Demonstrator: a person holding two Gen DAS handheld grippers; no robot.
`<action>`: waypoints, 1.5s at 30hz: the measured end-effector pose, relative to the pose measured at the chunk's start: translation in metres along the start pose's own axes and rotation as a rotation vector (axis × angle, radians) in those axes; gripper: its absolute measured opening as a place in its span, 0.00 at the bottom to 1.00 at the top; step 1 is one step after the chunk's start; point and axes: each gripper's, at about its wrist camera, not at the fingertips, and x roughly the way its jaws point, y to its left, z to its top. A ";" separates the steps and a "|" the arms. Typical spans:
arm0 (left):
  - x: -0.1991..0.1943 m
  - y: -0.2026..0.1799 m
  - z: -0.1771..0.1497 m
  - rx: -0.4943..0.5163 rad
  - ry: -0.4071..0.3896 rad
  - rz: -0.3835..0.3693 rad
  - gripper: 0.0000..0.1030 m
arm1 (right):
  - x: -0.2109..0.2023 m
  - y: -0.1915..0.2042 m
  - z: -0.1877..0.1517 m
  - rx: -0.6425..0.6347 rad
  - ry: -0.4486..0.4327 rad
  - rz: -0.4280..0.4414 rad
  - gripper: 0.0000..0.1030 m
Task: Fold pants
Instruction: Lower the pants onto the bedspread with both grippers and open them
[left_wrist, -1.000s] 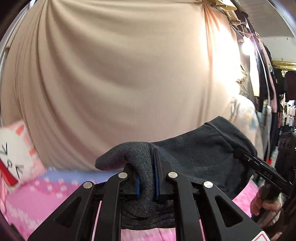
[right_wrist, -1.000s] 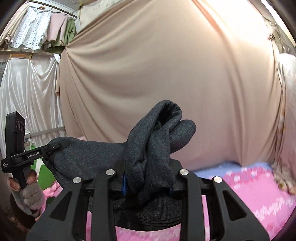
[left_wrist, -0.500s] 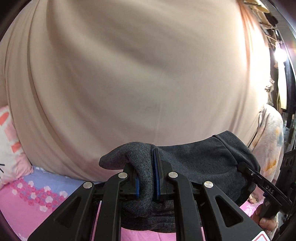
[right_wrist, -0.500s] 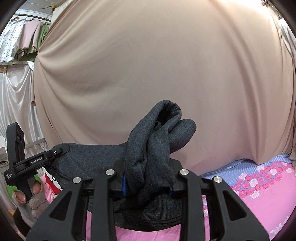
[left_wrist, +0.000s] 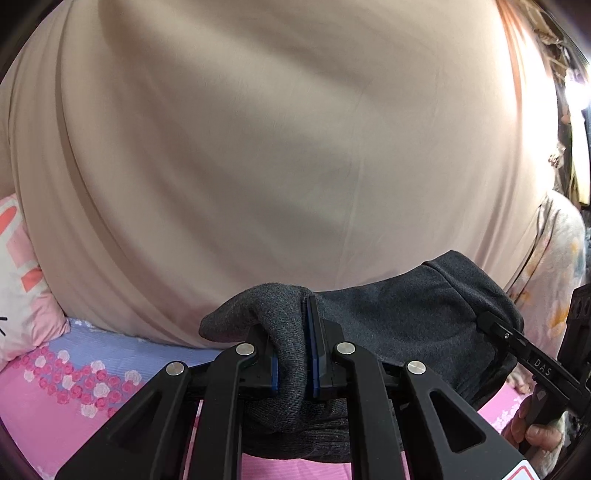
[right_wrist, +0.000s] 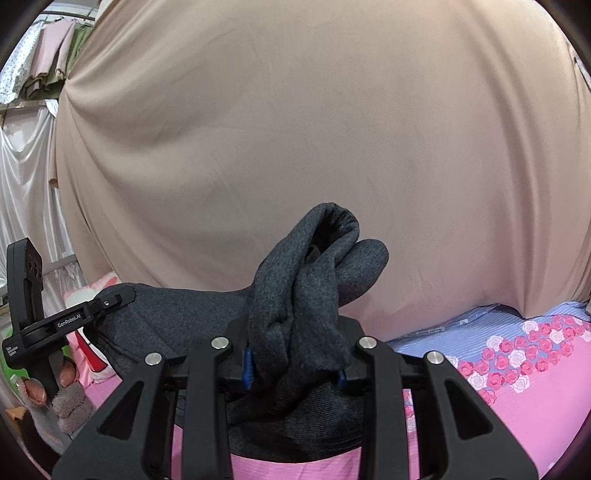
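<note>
Both grippers are clenched on the dark grey pants (left_wrist: 406, 325): left gripper (left_wrist: 293, 363) and right gripper (right_wrist: 295, 363) each pinch a bunched corner, holding the edge stretched above the pink floral bed (right_wrist: 517, 406). Folding looks mid-way; laying down and smoothing remain.

Each claw is matte black plastic with open triangular cut-outs in its linkage arms, four round silver pivot screws in a row, and blue pads lining the inner finger faces: the left claw (left_wrist: 295, 354) and the right claw (right_wrist: 295, 354). White lettering marks their sides, "DAS" and "GenRobot.AI". The left hand (right_wrist: 55, 384) shows bare fingertips and a grey fuzzy cuff; the right hand (left_wrist: 535, 432) shows bare skin.
</note>
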 end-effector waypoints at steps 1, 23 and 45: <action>0.011 0.004 -0.006 -0.007 0.020 0.007 0.10 | 0.010 -0.005 -0.006 0.003 0.024 -0.014 0.29; 0.152 0.106 -0.178 -0.502 0.619 0.008 0.69 | 0.128 -0.085 -0.147 0.061 0.543 -0.185 0.27; 0.160 0.123 -0.151 -0.462 0.583 0.139 0.52 | 0.096 -0.069 -0.151 -0.043 0.550 -0.227 0.11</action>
